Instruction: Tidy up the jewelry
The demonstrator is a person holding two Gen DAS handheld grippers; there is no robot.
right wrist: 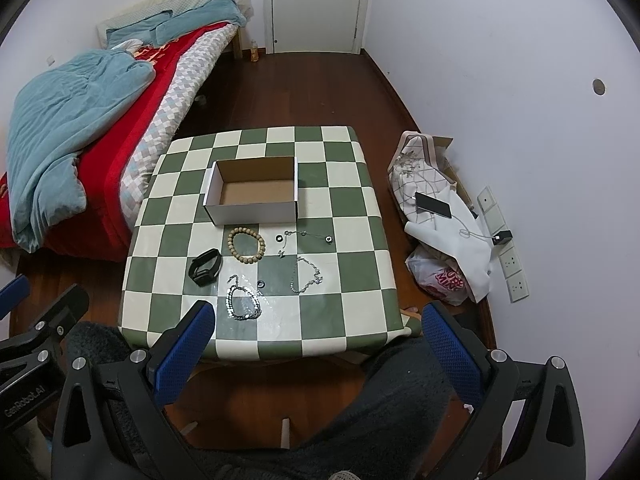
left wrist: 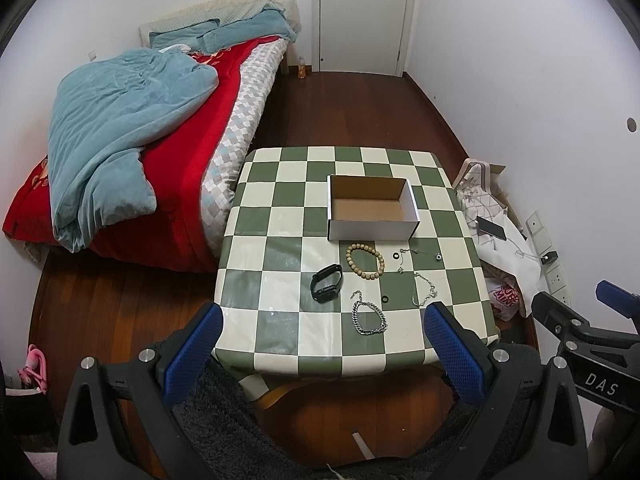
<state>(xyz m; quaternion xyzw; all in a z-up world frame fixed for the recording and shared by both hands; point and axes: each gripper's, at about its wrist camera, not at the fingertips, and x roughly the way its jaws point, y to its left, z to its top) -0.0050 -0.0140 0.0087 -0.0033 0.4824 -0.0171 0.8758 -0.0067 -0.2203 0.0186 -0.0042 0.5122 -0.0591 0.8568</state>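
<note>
Both my left tongs [left wrist: 320,344] and right tongs [right wrist: 318,334] gape empty; I'd pinch the wooden bead bracelet [right wrist: 246,246] mid-frame, then lift into the open cardboard box [right wrist: 253,212].

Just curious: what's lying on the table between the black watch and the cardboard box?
The wooden bead bracelet lies between the watch and the box; both views show it.
</note>
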